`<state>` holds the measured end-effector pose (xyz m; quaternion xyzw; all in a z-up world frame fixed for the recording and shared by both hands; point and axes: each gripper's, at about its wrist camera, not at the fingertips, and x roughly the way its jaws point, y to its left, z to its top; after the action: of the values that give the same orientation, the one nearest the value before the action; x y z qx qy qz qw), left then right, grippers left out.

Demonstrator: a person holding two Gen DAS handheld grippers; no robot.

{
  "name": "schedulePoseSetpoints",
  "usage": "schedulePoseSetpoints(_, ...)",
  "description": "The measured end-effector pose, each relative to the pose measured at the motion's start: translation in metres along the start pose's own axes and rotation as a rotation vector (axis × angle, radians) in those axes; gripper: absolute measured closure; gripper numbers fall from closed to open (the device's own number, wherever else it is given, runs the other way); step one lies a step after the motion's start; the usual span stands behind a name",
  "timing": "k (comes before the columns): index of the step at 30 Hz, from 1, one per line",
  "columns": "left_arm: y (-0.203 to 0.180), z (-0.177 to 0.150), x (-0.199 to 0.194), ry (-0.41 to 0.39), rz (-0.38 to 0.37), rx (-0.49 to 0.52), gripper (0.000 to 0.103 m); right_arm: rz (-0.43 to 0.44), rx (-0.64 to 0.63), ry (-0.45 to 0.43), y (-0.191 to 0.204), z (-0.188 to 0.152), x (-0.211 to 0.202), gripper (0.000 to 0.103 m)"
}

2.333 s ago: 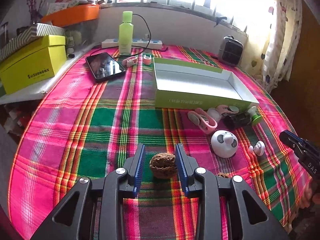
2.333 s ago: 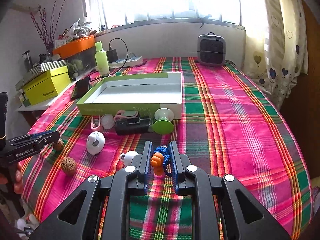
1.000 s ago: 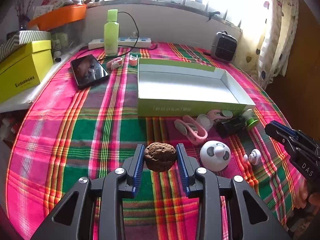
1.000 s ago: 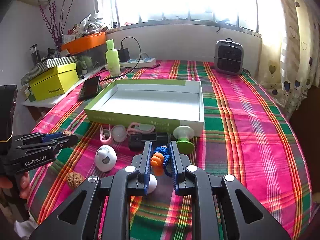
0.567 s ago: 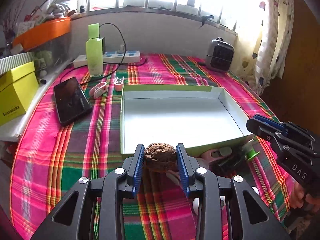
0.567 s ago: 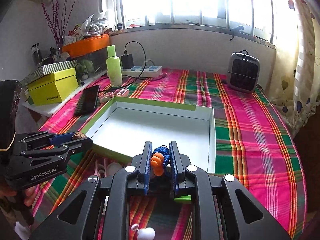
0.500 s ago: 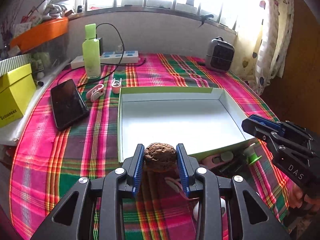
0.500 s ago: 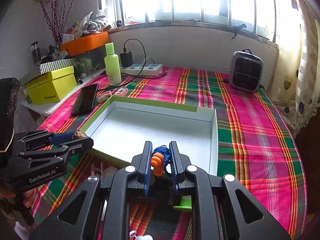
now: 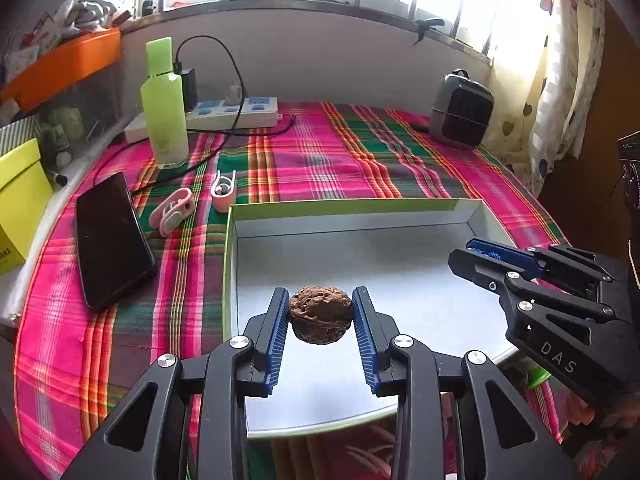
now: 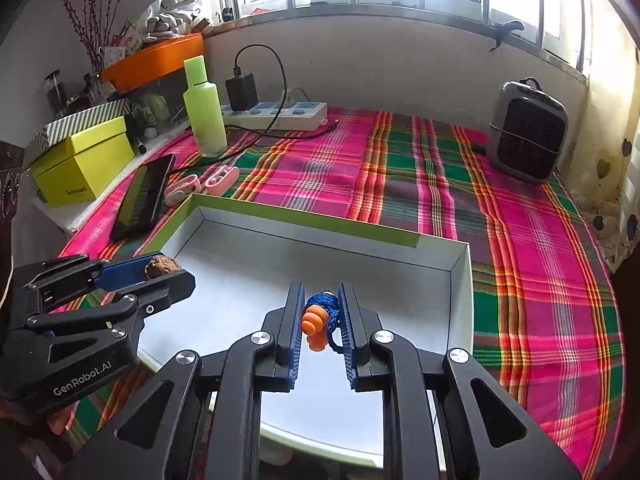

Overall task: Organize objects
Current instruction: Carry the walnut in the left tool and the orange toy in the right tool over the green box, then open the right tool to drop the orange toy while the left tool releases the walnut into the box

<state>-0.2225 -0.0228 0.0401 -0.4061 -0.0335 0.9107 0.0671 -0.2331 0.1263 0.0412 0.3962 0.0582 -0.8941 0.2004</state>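
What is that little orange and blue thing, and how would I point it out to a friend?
Start at the big shallow box with green outer walls and a white inside, lying on the plaid cloth. Above its white floor, the right hand-held gripper pinches a small orange knobbly piece wound with blue cord. The left hand-held gripper holds a brown wrinkled walnut instead.

A home room is indicated: heart-patterned curtain (image 10: pixel 608 184), pink-green plaid cloth (image 10: pixel 532 248) over desk, white power strip (image 10: pixel 280 114).
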Motion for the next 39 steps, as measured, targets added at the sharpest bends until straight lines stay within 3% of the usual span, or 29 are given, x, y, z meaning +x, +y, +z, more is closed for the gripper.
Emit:
schedulePoseSetpoints(15, 0.003, 0.025, 0.038, 0.049, 0.016, 0.010, 0.073, -0.015, -0.012, 0.086, -0.007, 0.023, 0.044, 0.085)
schedulePoseSetpoints(33, 0.006, 0.027, 0.048, 0.067, 0.026, 0.008, 0.072, -0.042, -0.022, 0.100, -0.004, 0.026, 0.051, 0.085)
schedulePoseSetpoints(39, 0.005, 0.028, 0.047, 0.072, 0.033, 0.003, 0.066, -0.032, -0.009, 0.091, -0.004, 0.026, 0.050, 0.068)
